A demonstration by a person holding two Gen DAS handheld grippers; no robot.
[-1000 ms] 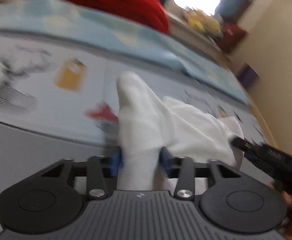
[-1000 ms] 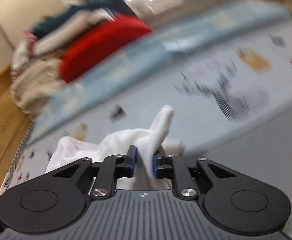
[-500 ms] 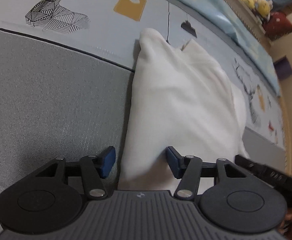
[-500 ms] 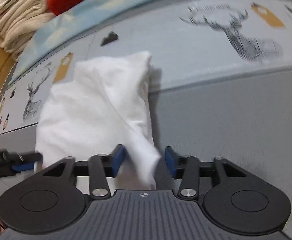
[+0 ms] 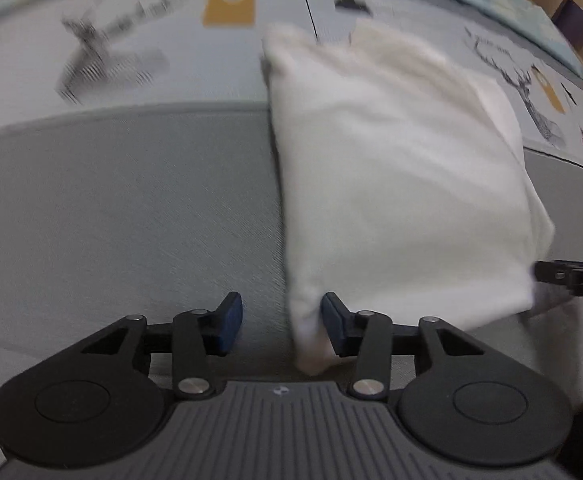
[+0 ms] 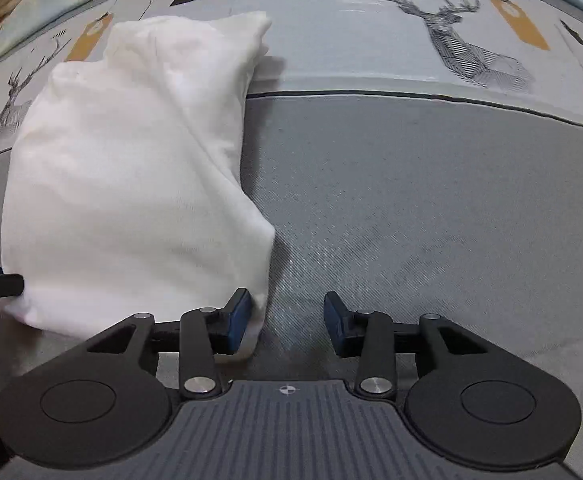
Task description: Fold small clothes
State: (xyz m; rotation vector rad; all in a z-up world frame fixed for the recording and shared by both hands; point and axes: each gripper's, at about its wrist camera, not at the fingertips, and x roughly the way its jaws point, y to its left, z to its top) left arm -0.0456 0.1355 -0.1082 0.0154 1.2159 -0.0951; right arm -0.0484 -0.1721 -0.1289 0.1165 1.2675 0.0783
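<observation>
Here, your left gripper (image 5: 279,326) has its fingers spread, with the near-left corner of the white garment (image 5: 391,184) lying loose between them, brushing the right blue pad; nothing is pinched. Your right gripper (image 6: 287,322) is likewise spread: its left pad touches the garment's (image 6: 131,184) near-right corner, its right pad stands over bare grey cloth. The garment lies flat as a folded, roughly rectangular packet on the bed cover (image 6: 411,200), its near half on the plain grey band and its far half across the seam onto the deer-print panel (image 6: 463,44). The far edge looks lumpy, with two layers peeking unevenly; the near edge sits just ahead of both grippers. Judgement: both tools sit low at the two near corners because those are the natural handles for carrying an edge over, and the open fingers suggest a fold has been laid and let go. Each gripper's tip shows at the side edge of the other's view, so they flank the packet closely. Judgement: one fold stage appears done; a further halving may remain. The left view is motion-blurred, so finer creases cannot be told. Risk: the soft knit could snag on a pad when you lift away
</observation>
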